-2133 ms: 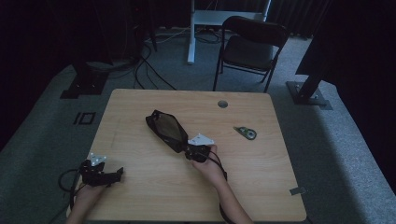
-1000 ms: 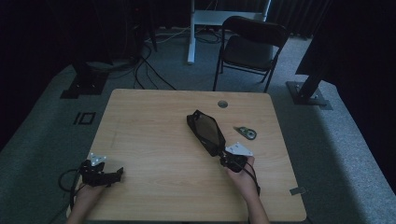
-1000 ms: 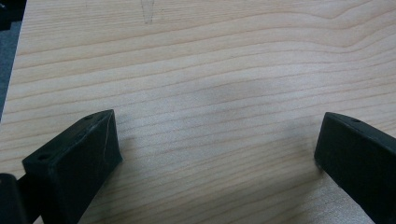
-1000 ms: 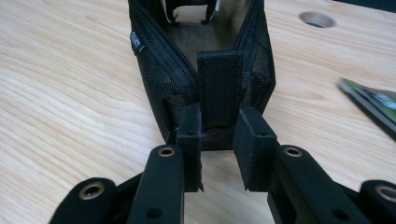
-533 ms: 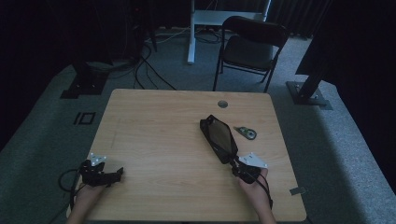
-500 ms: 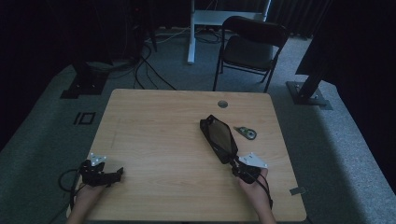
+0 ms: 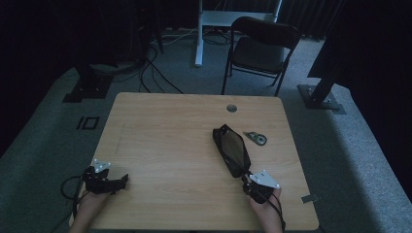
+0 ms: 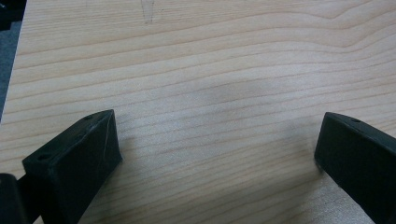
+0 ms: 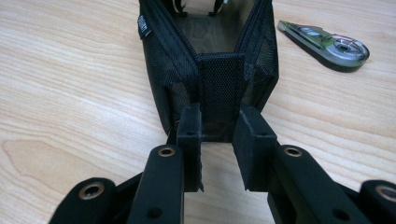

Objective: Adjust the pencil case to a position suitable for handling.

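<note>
Gripping black mesh pouch [image 9: 210, 70] by its near end tab, right tool [image 9: 217, 135] clamped | pouch lies right-centre on desk [image 7: 160, 141], soft, light, floppy; hold seam | left tool [image 8: 215, 154] spread, empty | tape dispenser [image 9: 327, 44] beyond

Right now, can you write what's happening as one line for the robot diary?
right gripper: shut on black mesh pouch | pouch: on table, beside tape dispenser | left gripper: open, over bare wood

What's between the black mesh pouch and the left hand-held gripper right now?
Bare wood. In the high view, the table lies uncovered between the black mesh pouch and the left hand-held gripper.
</note>
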A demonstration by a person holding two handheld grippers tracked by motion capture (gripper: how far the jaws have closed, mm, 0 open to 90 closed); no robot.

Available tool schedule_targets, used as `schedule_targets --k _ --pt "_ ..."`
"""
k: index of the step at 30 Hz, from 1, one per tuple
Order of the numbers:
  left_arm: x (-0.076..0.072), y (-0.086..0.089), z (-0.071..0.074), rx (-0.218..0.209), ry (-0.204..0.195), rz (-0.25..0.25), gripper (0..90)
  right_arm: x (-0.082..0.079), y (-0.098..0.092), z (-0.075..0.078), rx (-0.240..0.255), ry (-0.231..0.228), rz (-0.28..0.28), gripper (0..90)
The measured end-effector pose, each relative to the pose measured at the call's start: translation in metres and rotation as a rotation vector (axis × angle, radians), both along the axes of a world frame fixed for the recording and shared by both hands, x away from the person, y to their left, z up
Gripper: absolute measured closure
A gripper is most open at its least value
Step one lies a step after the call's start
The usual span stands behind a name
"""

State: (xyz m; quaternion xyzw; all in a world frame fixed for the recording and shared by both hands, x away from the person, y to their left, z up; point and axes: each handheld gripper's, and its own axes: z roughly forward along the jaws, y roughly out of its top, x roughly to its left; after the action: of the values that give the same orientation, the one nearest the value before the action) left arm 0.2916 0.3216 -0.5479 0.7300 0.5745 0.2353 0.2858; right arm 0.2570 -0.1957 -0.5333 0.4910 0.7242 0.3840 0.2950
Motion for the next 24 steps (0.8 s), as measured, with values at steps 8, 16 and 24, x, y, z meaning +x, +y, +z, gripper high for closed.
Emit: schedule_targets --k 8,16,24 --pt "0.000 0.000 0.000 0.000 0.000 0.000 0.3 -0.012 0.001 0.002 0.016 0.007 -0.020 72.9" --pt "0.000 0.000 0.000 0.000 0.000 0.000 0.3 -0.020 0.003 0.001 0.017 0.021 -0.008 72.0" --pt "0.000 0.000 0.000 0.000 0.000 0.000 0.3 -0.021 -0.001 0.008 0.059 0.042 0.028 55.5"
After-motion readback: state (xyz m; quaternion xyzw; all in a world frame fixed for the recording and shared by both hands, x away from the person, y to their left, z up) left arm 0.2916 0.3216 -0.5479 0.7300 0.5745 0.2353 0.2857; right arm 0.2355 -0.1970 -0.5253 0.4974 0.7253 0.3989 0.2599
